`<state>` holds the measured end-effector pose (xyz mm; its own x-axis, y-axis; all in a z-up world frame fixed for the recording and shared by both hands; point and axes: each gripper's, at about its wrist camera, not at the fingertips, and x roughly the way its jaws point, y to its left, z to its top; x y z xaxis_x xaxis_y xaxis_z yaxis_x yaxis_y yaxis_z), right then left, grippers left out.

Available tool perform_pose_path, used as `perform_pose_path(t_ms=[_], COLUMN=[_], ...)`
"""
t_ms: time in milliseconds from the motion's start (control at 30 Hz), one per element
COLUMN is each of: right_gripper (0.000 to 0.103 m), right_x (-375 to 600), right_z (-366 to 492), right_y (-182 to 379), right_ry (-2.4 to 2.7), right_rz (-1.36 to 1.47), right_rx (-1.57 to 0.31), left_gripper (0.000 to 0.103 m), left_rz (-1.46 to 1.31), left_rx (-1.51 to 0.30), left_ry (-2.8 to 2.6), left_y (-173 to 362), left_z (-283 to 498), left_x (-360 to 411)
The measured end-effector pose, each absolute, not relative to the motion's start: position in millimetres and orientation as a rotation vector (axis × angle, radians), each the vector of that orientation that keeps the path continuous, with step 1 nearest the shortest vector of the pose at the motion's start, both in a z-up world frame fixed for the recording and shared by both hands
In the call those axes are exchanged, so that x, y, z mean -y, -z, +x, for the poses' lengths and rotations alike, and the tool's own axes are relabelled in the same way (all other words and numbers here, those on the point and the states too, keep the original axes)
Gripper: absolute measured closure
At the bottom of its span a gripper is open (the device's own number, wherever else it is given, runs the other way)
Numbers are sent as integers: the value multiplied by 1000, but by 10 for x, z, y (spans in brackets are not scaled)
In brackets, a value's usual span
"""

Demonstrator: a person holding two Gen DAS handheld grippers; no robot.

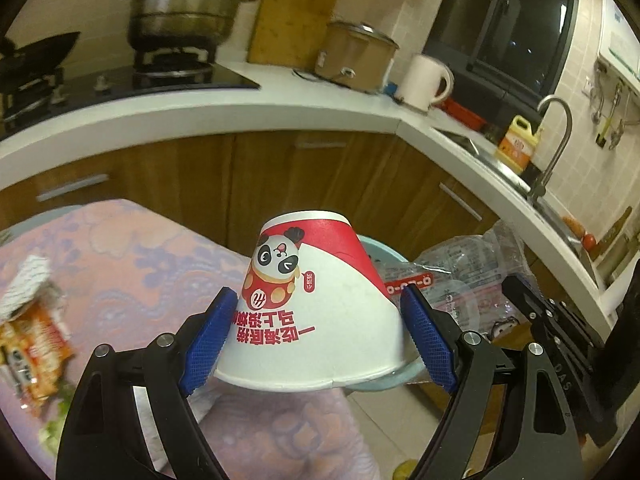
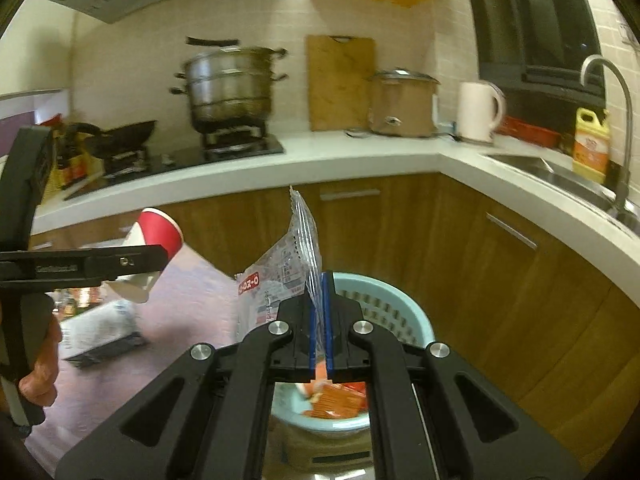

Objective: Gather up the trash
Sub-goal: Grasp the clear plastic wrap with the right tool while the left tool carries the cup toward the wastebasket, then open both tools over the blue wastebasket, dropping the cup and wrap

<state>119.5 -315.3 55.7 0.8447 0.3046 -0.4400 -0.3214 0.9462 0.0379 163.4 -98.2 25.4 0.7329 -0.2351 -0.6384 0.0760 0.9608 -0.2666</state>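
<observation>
A white and red paper cup (image 1: 320, 304) with a panda print hangs upside down over the edge of the pink cloth table (image 1: 140, 260). My left gripper (image 1: 316, 294) is shut on it, with a blue pad pressing on each side. The cup (image 2: 160, 232) also shows at the left of the right wrist view. My right gripper (image 2: 319, 280) is shut on a clear plastic wrapper (image 2: 280, 272) above a light blue basket (image 2: 400, 300). Orange wrappers (image 2: 336, 400) lie inside the basket. On the table lie an orange snack packet (image 1: 36, 344), crumpled white paper (image 1: 28, 284) and a white packet (image 2: 104, 332).
A white counter (image 1: 280, 116) curves behind, over brown cabinets (image 2: 480, 280). On it stand a steamer pot (image 1: 188, 4) on the stove, a cutting board (image 1: 292, 16), a rice cooker (image 1: 356, 56) and a kettle (image 1: 424, 80). A sink faucet (image 1: 556, 144) and a yellow bottle (image 1: 516, 144) are at the right.
</observation>
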Motion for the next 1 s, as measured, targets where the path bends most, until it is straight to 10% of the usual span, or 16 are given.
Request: perform_pose_path(t_ms=[500, 800, 1000], right_gripper=[99, 49, 49], right_x=[3452, 3557, 3535], right_z=[1996, 2005, 1875], right_y=[220, 439, 295], right_ry=[-176, -194, -204], right_rz=[73, 128, 134], right_rx=[-707, -771, -739], left_gripper=[20, 16, 16], left_rz=[-177, -237, -233], left_rx=[-826, -861, -816], left_ry=[266, 260, 254], left_y=[287, 461, 322], left_z=[2270, 2275, 2066], left_x=[1612, 1466, 1407])
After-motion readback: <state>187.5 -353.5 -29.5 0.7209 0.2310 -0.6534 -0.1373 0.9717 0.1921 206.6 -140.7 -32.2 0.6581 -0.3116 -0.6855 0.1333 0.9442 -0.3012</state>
